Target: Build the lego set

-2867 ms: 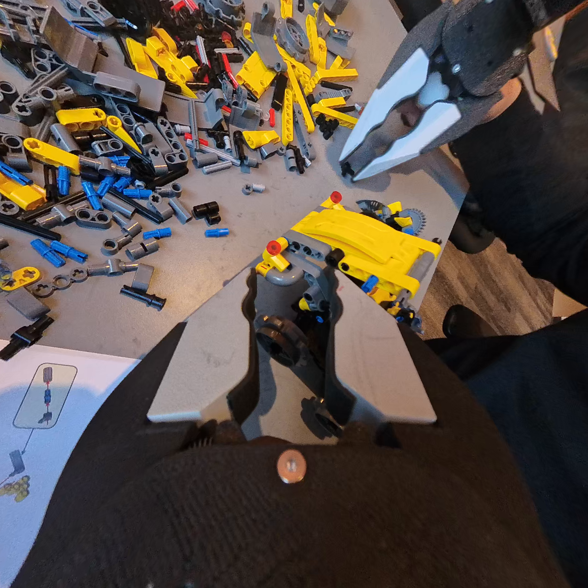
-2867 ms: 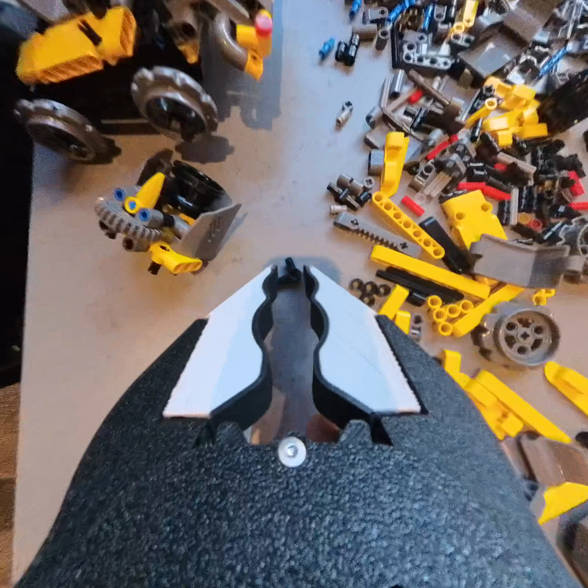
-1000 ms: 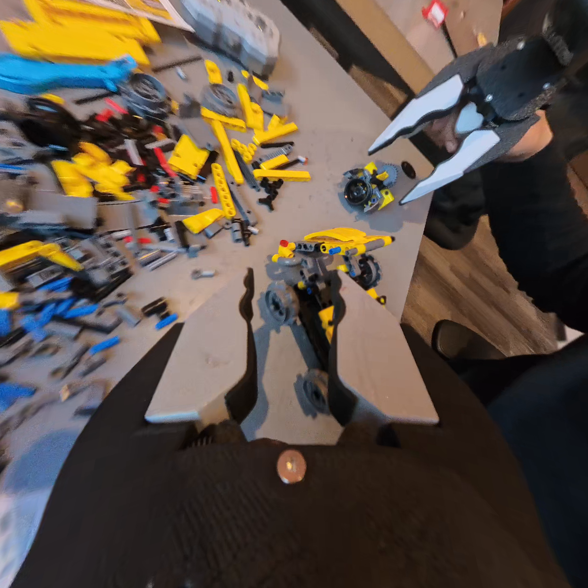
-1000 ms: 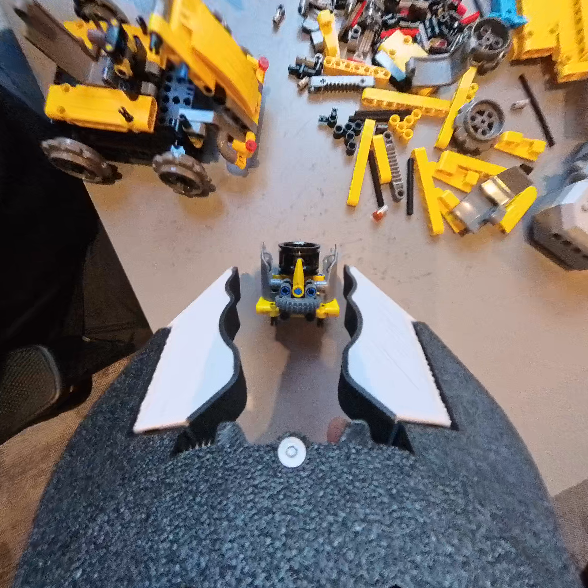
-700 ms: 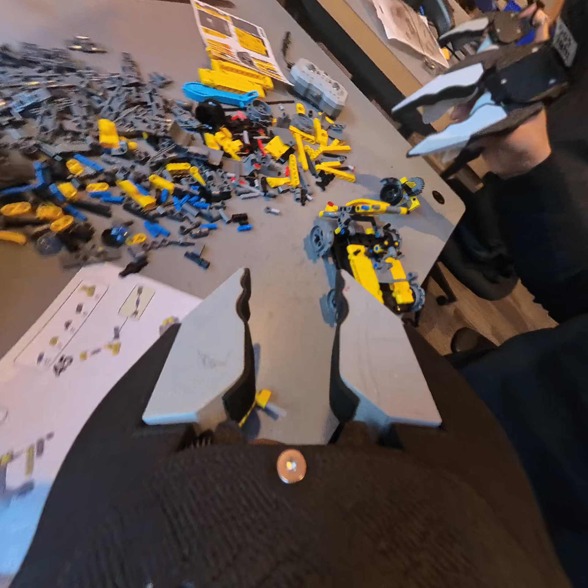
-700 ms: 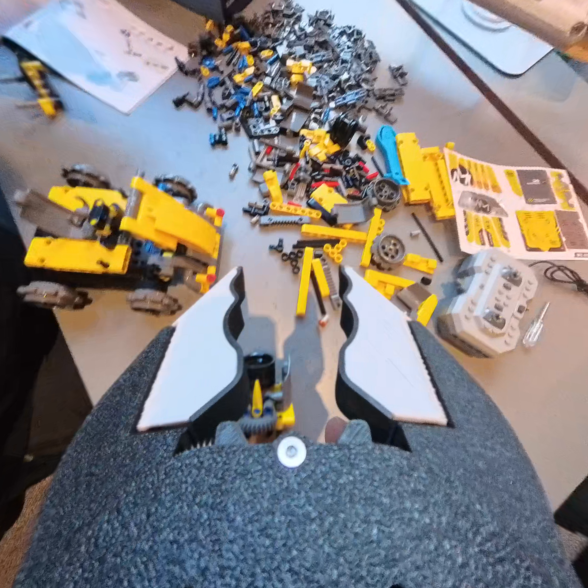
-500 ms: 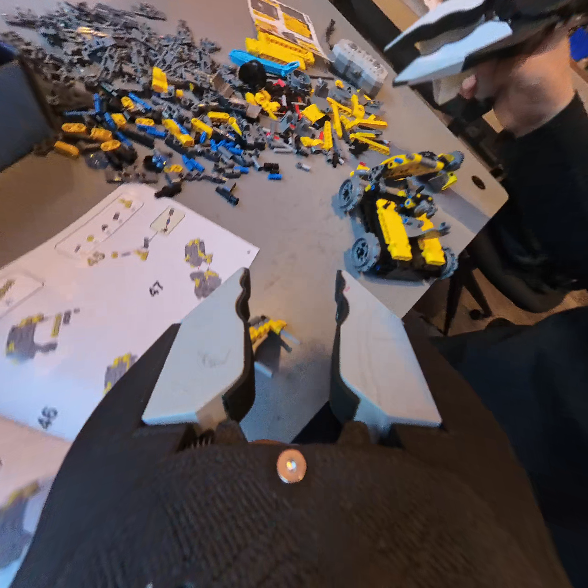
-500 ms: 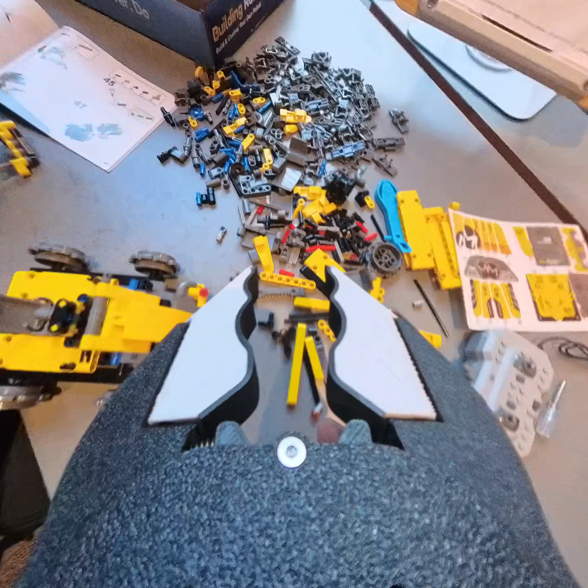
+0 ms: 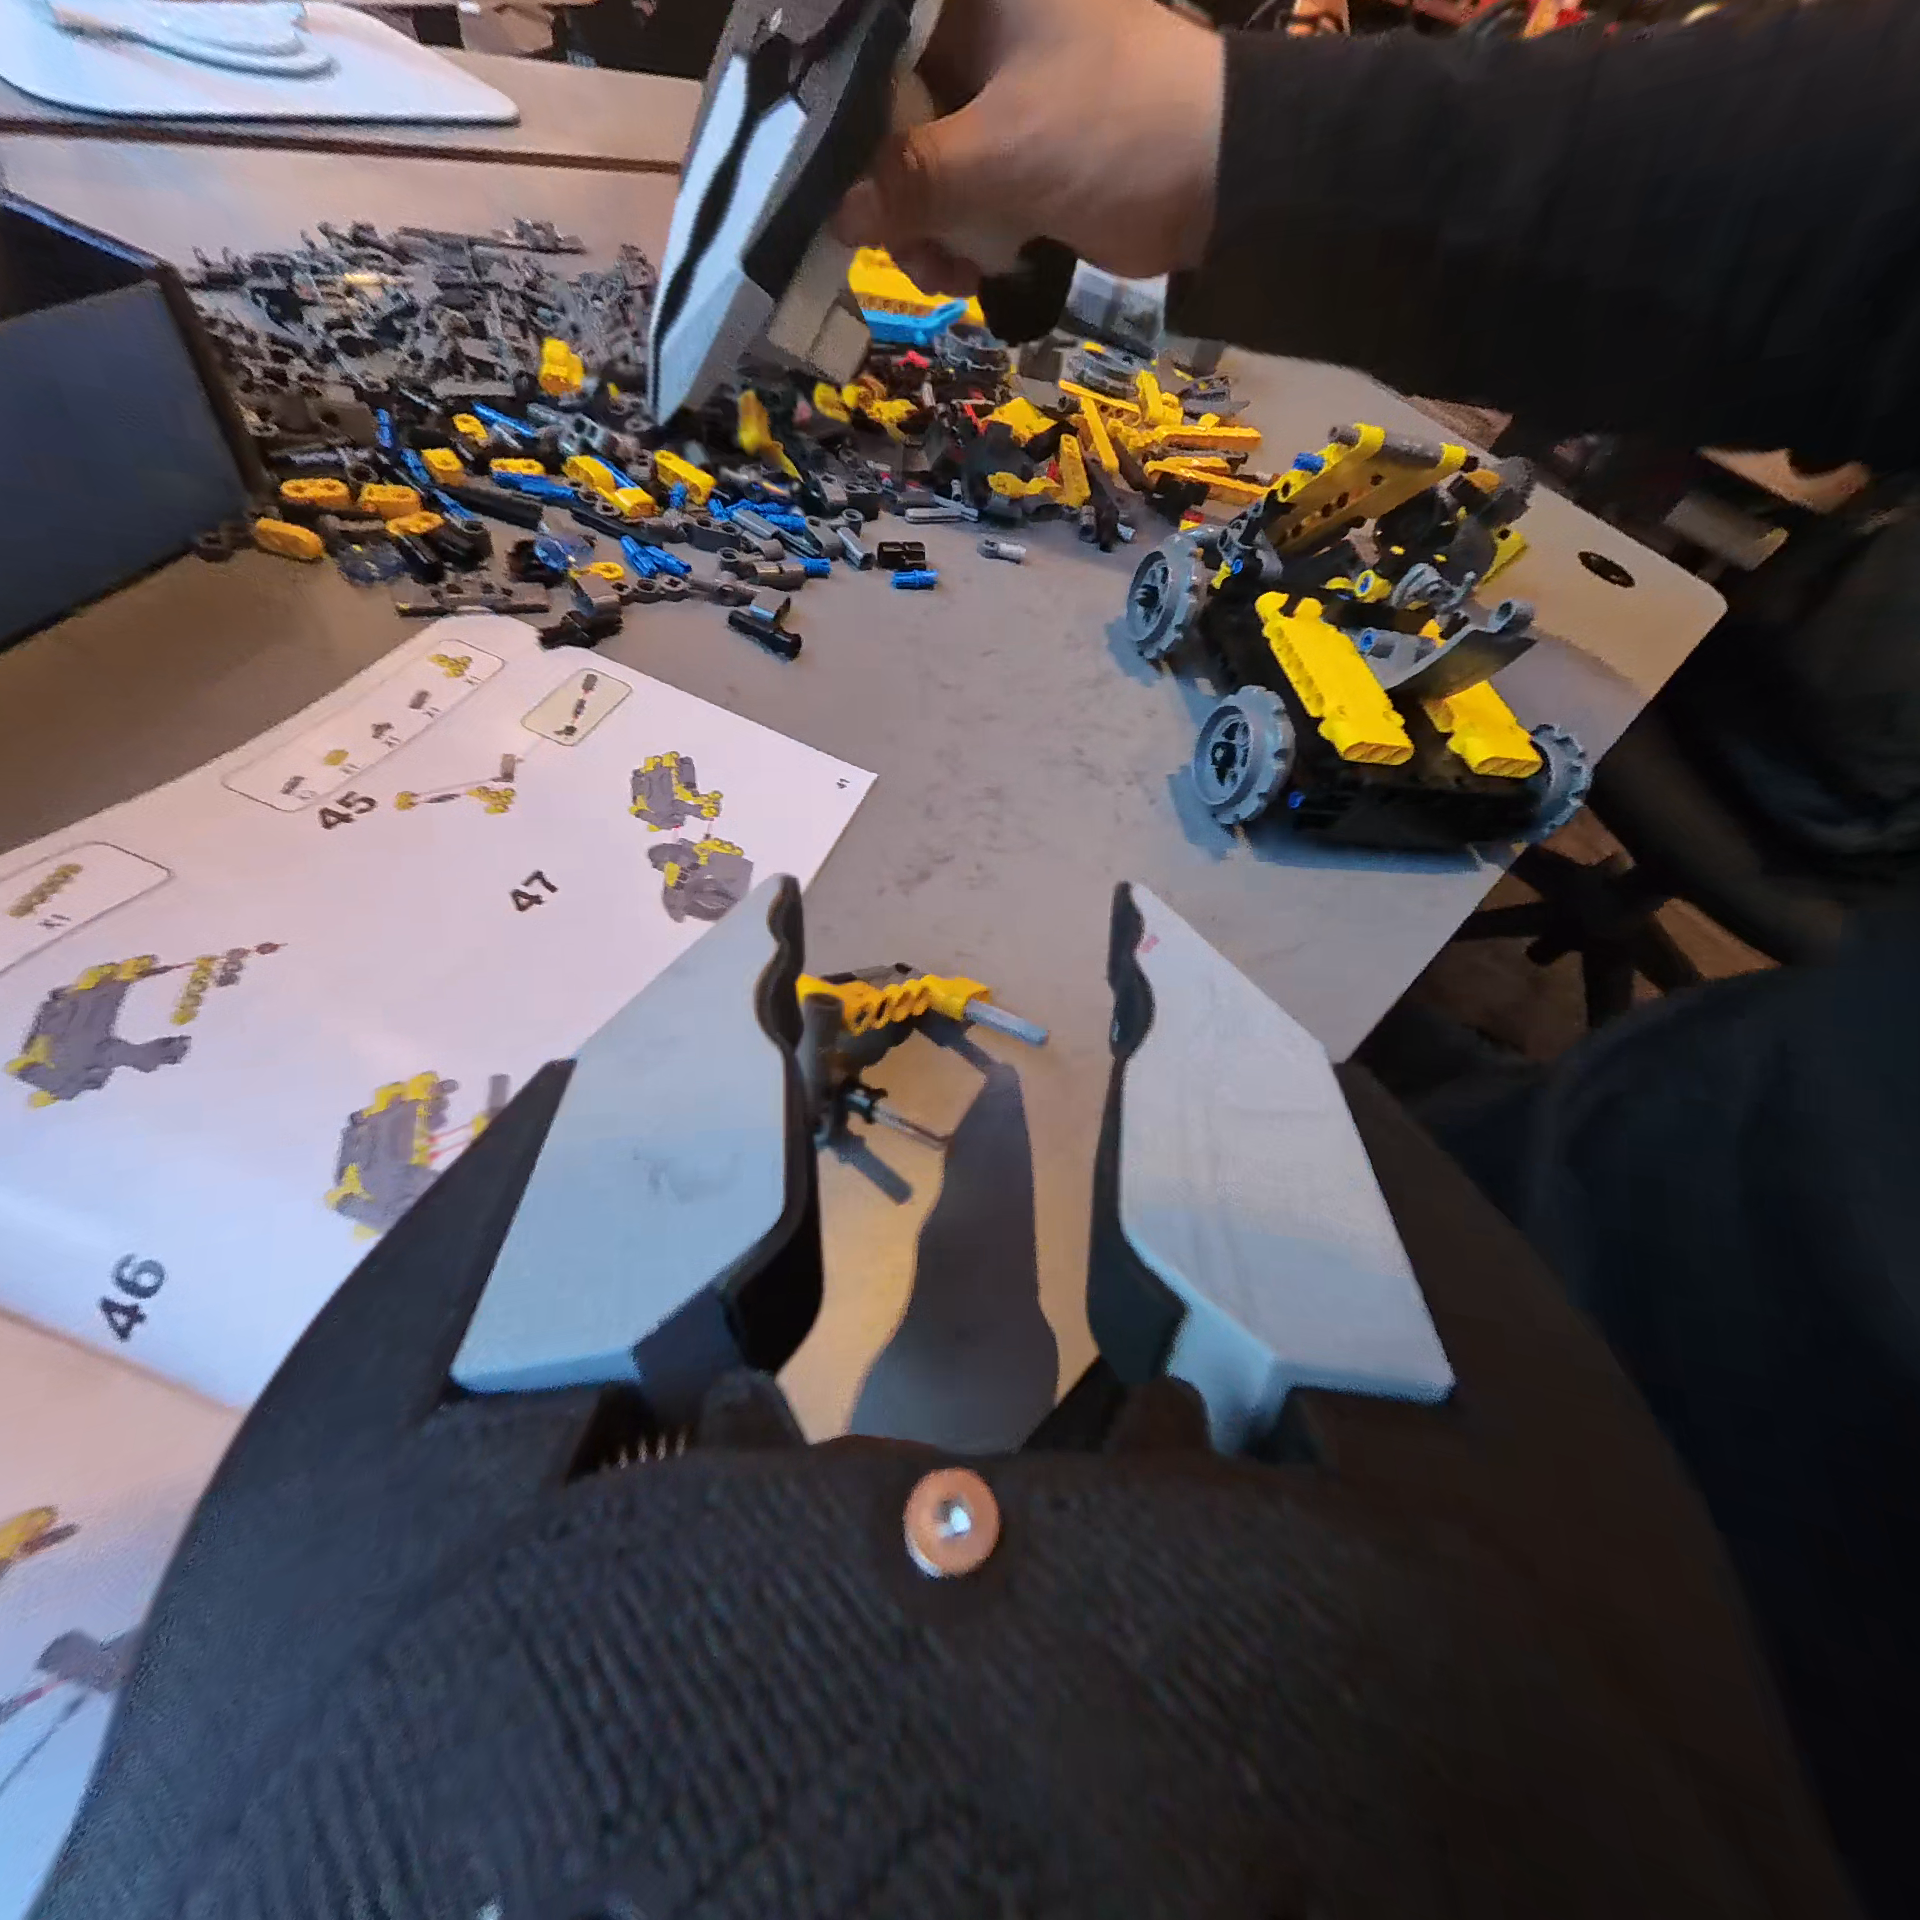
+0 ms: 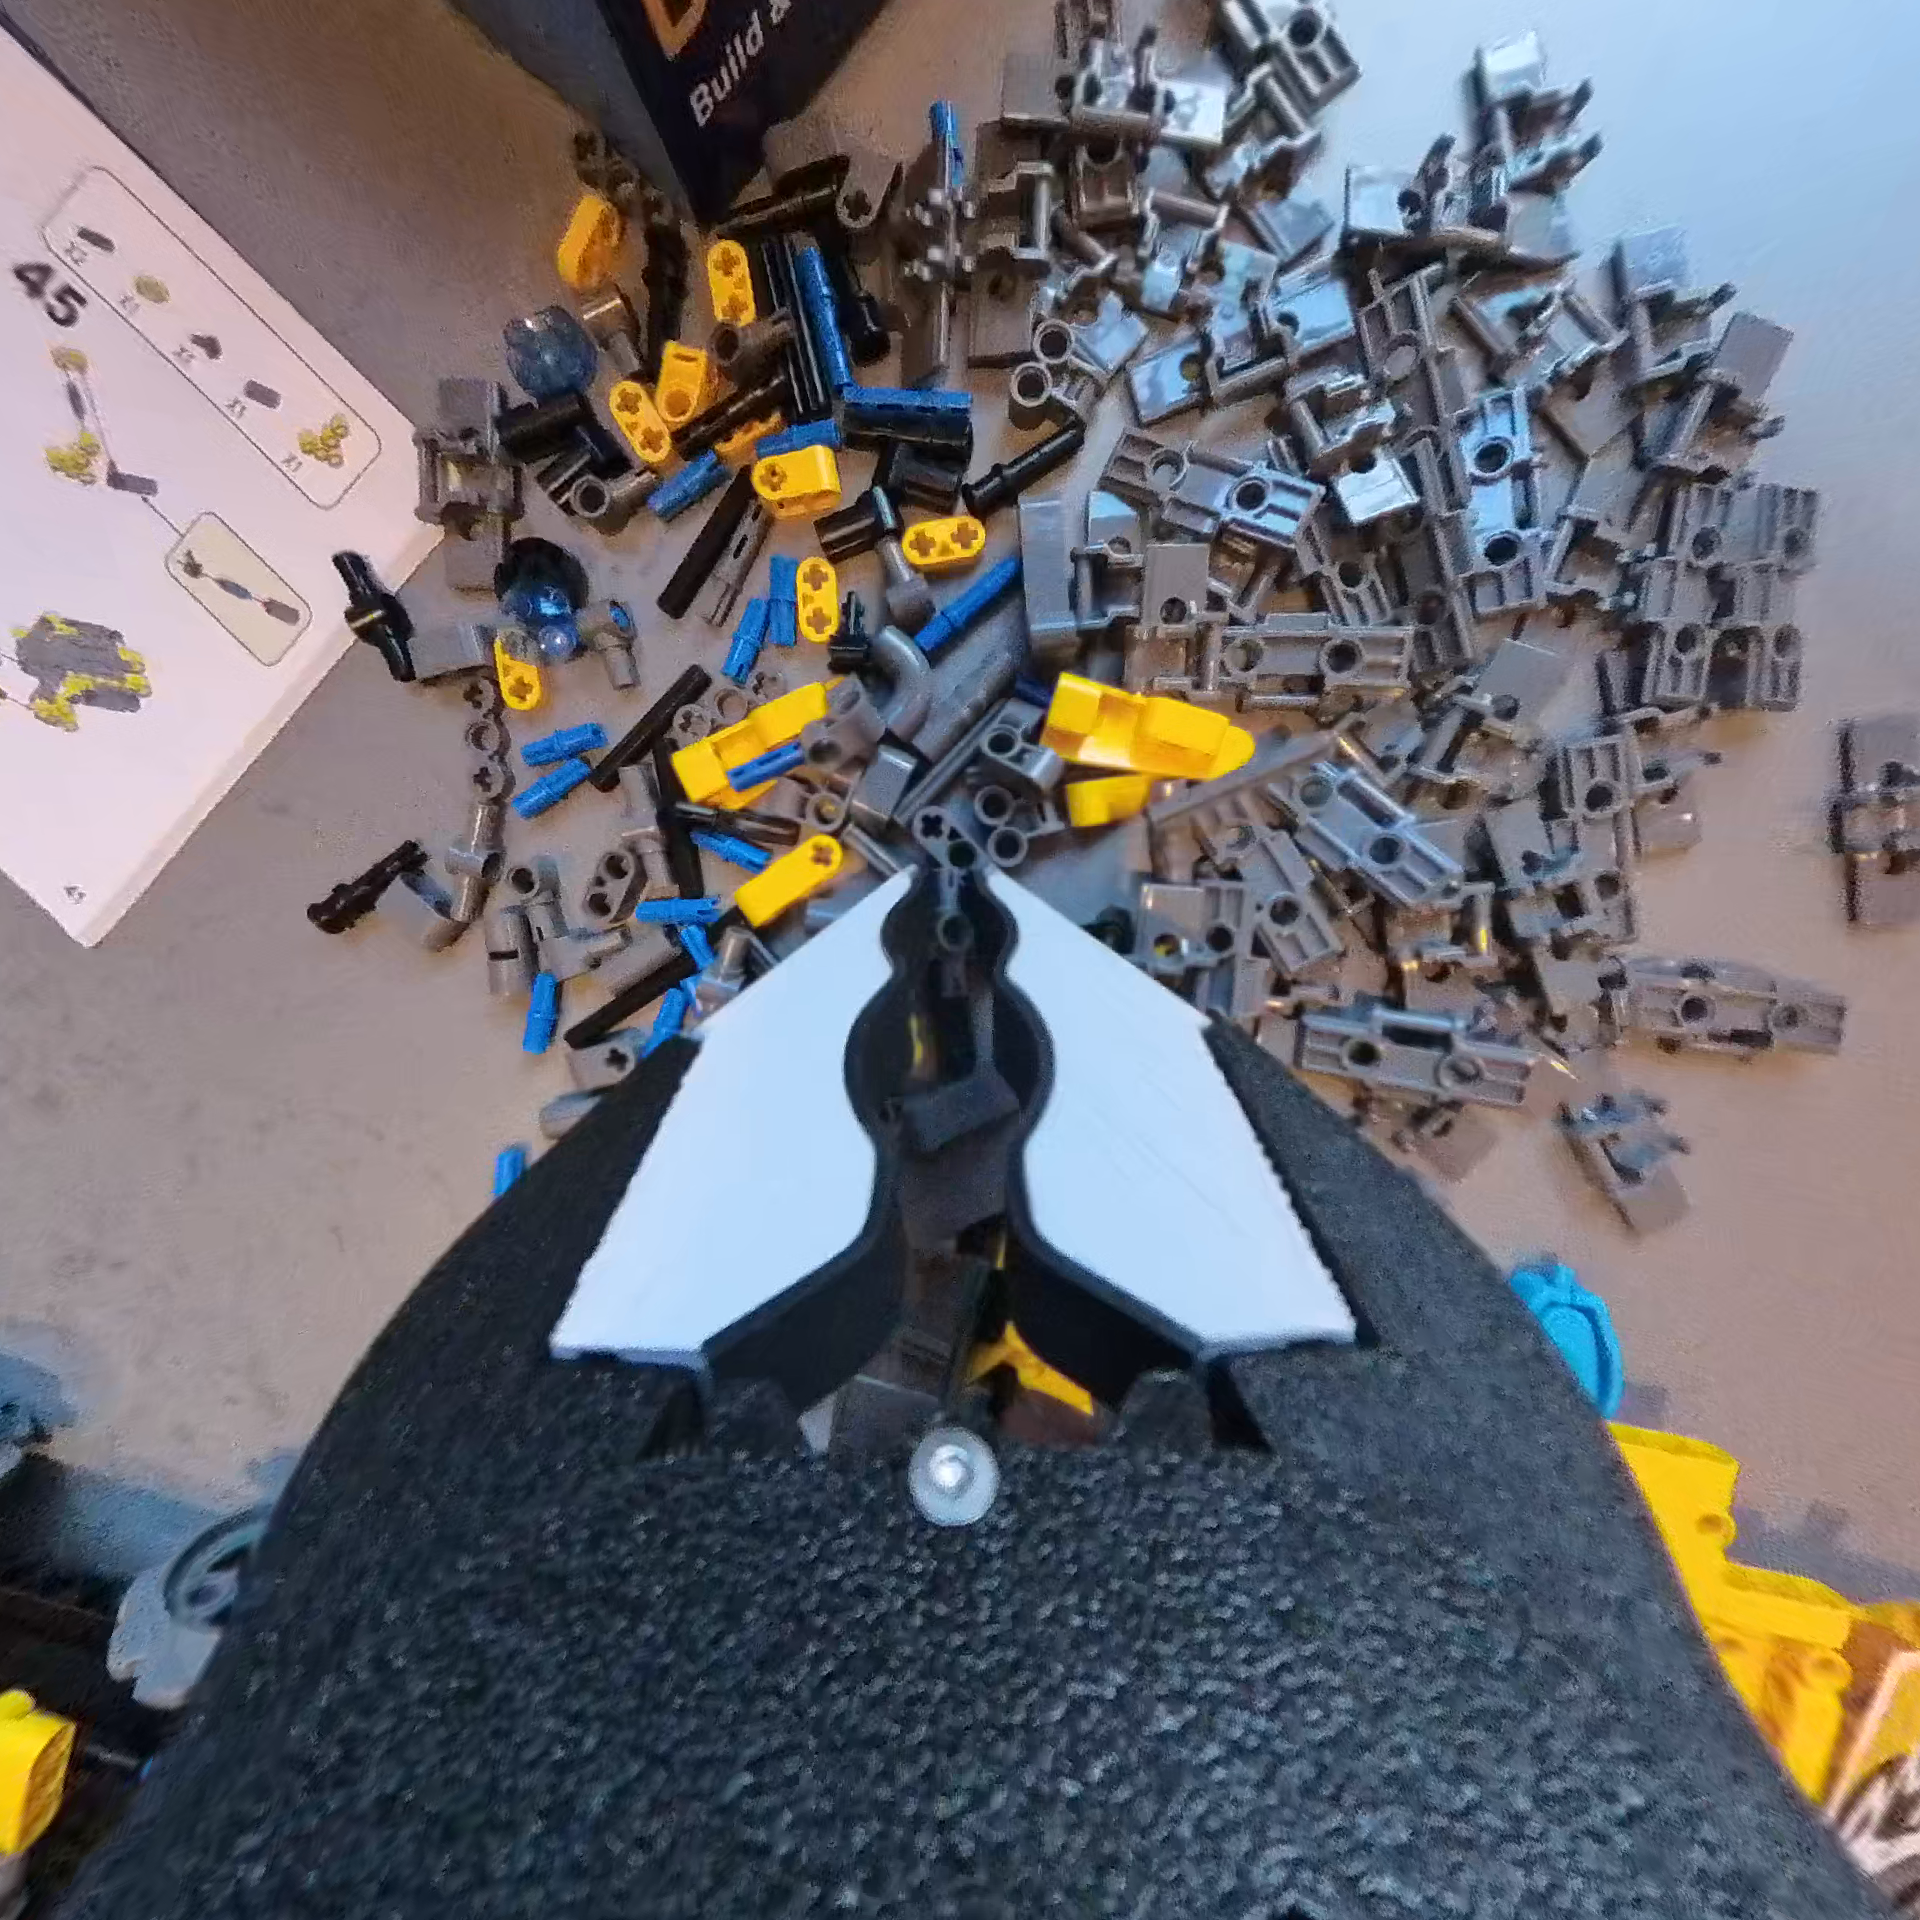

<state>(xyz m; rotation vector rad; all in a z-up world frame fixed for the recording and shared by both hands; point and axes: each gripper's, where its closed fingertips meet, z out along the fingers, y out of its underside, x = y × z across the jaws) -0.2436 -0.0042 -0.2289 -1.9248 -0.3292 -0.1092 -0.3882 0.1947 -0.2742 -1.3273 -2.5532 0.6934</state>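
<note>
The left claw (image 9: 951, 914) is hanging open above a small yellow-and-grey subassembly (image 9: 894, 1013) lying between its fingers on the counter (image 9: 987, 727). The right claw (image 10: 948, 878) is nearly closed, tips dipping into the loose parts pile (image 10: 1039, 644), possibly pinching a dark grey piece (image 10: 951, 904). The yellow vehicle (image 9: 1351, 665) is sitting partly built, well ahead to the right.
</note>
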